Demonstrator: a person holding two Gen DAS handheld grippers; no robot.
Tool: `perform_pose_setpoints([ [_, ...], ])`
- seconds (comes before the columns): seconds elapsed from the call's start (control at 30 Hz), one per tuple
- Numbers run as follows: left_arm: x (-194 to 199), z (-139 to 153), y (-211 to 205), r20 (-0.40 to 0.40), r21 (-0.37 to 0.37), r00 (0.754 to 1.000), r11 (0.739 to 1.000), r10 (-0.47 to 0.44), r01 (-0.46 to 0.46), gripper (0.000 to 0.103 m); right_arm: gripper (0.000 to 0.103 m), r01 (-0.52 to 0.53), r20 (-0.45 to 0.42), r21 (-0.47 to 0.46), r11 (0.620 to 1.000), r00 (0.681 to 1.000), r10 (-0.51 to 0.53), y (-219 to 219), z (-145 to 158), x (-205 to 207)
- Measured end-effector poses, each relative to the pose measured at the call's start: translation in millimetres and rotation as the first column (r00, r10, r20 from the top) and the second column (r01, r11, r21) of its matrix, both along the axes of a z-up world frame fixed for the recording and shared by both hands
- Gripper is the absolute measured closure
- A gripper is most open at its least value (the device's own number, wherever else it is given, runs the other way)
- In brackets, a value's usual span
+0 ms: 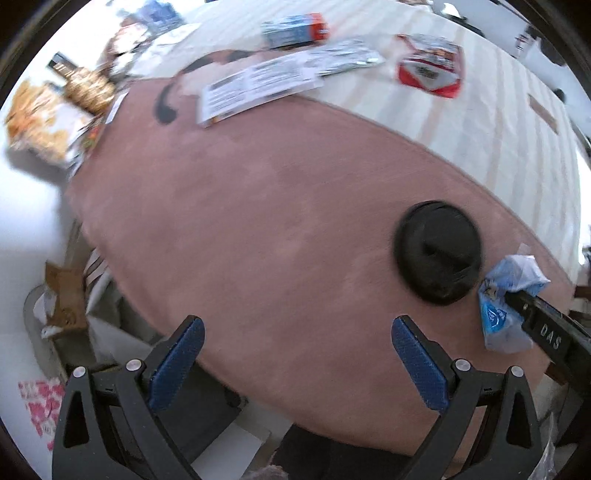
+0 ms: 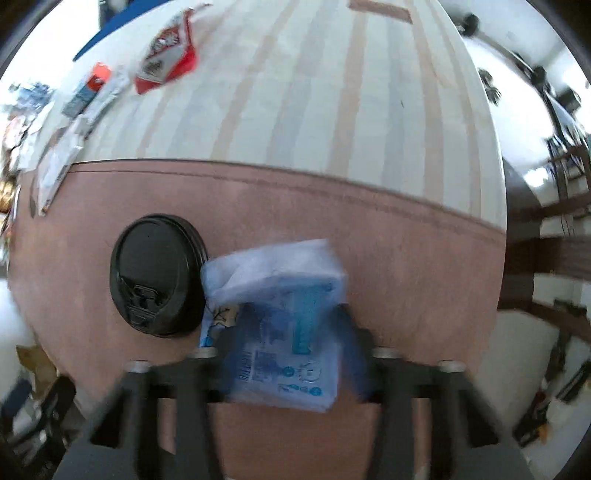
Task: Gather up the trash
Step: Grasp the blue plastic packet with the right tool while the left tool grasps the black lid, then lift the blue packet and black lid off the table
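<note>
right gripper clamped on blue wrapper, left gripper wide apart

right gripper (image 2: 284,362) has its fingers pressed onto a crumpled blue & white wrapper (image 2: 280,317), held over the pink mat (image 2: 406,266) near the table's near edge. in the left wrist view the wrapper (image 1: 506,295) sits at the tip of the right gripper (image 1: 517,299), just beside a black cup lid (image 1: 437,253). lid (image 2: 157,275) lies flat on the mat, just left of the wrapper; touching or not, can't tell. left gripper (image 1: 295,358): blue pads (image 1: 177,365) well apart, nothing btwn them, over the mat's near edge. more trash toward the far edge of the striped tablecloth (image 2: 332,92): red & white packet (image 1: 430,70), blue & orange carton (image 1: 295,29), white printed sheet (image 1: 258,88), silver foil wrapper (image 1: 347,57). snack bags (image 1: 48,118) at the far left corner.
</note>
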State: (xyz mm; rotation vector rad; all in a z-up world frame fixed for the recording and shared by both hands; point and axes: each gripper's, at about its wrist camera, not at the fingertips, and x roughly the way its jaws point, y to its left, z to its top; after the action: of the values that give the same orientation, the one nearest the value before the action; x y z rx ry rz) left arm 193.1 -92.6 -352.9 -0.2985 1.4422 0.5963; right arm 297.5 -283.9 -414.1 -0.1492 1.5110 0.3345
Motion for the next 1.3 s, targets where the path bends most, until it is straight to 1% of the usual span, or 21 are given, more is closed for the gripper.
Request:
perform_pose_setpoints([
  [0.03,9,-2,-2,0.006,-0.029,1.000,0.999,-0.017,0.017,0.000,0.072,-0.007,0.001,0.000,1.000,1.000,0.007,-5,2,5],
  [0.07,21,-6,-5,0.015,-0.076,0.999,0.996,-0.039,0.040,0.000,0.074,-0.007,0.003,0.003,1.000,1.000,0.007,-12,5,11],
  [0.17,47,-16,-12,0.026,-0.156,0.997,0.985,-0.077,0.080,0.000,0.074,-0.016,0.017,-0.018,1.000,1.000,0.017,-32,12,32],
  [0.27,75,-28,-20,0.020,-0.205,0.993,0.972,-0.117,0.118,0.000,0.074,-0.022,-0.004,-0.042,0.999,1.000,0.022,-48,10,53],
  [0.37,97,-41,-28,-0.014,-0.222,0.987,0.963,-0.157,0.150,0.000,0.073,-0.019,-0.036,-0.062,0.998,0.999,0.017,-62,2,72],
  [0.5,116,-54,-40,-0.052,-0.221,0.979,0.958,-0.198,0.182,0.000,0.069,0.000,-0.048,-0.068,0.998,0.999,-0.003,-66,-7,83],
  [0.53,120,-57,-44,-0.060,-0.220,0.975,0.956,-0.212,0.194,0.000,0.065,0.007,-0.048,-0.069,0.998,0.999,-0.010,-66,-7,84],
  [0.57,122,-59,-48,-0.064,-0.216,0.973,0.955,-0.221,0.203,0.001,0.059,0.016,-0.052,-0.072,0.997,0.998,-0.019,-65,-9,85],
  [0.63,124,-60,-55,-0.068,-0.200,0.969,0.955,-0.236,0.218,0.016,0.055,0.035,-0.059,-0.073,0.997,0.997,-0.040,-57,-11,86],
  [0.83,119,-58,-56,-0.045,-0.176,0.975,0.962,-0.219,0.208,0.017,0.054,0.039,-0.045,-0.082,0.996,0.998,-0.042,-58,-19,90],
  [1.0,106,-58,-52,-0.038,-0.164,0.979,0.968,-0.198,0.190,0.017,0.055,0.022,-0.018,-0.099,0.995,1.000,-0.024,-46,-12,75],
  [1.1,102,-56,-49,-0.027,-0.154,0.982,0.971,-0.187,0.181,0.017,0.059,0.014,-0.005,-0.102,0.995,1.000,-0.015,-41,-11,68],
  [1.17,99,-55,-48,-0.015,-0.152,0.984,0.973,-0.179,0.175,0.017,0.071,0.003,-0.008,-0.089,0.996,1.000,-0.003,-36,-9,64],
  [1.27,91,-54,-45,-0.002,-0.157,0.987,0.975,-0.158,0.156,0.017,0.079,-0.025,0.002,-0.083,0.996,1.000,0.025,-25,-1,55],
  [1.3,85,-53,-43,0.002,-0.155,0.988,0.976,-0.152,0.151,0.017,0.080,-0.033,0.006,-0.083,0.996,0.999,0.034,-22,1,53],
])
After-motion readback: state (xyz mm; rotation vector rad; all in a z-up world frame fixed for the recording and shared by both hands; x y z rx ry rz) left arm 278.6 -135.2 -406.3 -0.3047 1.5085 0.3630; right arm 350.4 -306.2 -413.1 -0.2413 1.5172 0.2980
